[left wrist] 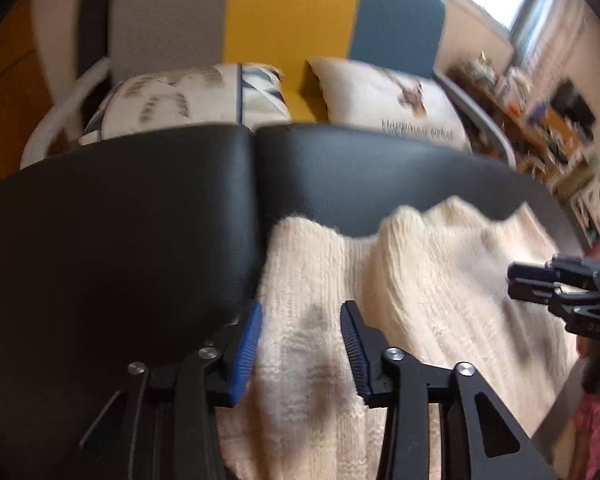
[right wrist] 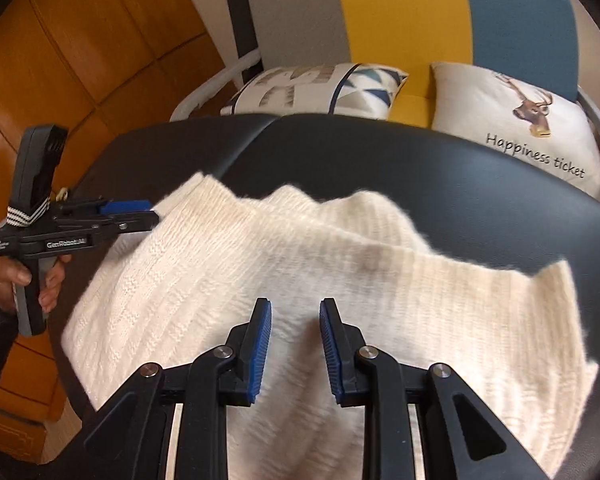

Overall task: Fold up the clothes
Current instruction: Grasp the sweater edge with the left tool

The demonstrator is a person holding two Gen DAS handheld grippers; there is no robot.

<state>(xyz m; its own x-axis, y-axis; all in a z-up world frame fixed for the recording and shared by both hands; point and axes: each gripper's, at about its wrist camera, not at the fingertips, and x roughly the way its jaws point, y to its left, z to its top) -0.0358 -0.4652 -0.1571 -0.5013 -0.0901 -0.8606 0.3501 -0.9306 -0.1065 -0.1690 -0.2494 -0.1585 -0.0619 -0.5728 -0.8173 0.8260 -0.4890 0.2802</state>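
A cream knit sweater (left wrist: 420,280) lies partly folded on a black leather surface (left wrist: 140,220). My left gripper (left wrist: 300,312) hovers open over the sweater's left edge, with knit showing below the gap between its blue pads and nothing pinched. In the right wrist view the left gripper (right wrist: 140,216) is at the sweater's (right wrist: 260,260) far left corner, held by a hand (right wrist: 24,280). My right gripper (right wrist: 296,308) has its jaws narrowly apart, and a raised ridge of the knit sits pinched between the pads. In the left wrist view the right gripper (left wrist: 512,280) is over the sweater's right side.
Two printed cushions (right wrist: 320,88) (right wrist: 512,120) rest on a sofa with a grey, yellow and blue back (right wrist: 400,8) behind the black surface (right wrist: 420,160). Orange wooden flooring (right wrist: 80,40) lies to the left. Cluttered shelves (left wrist: 540,128) stand far right.
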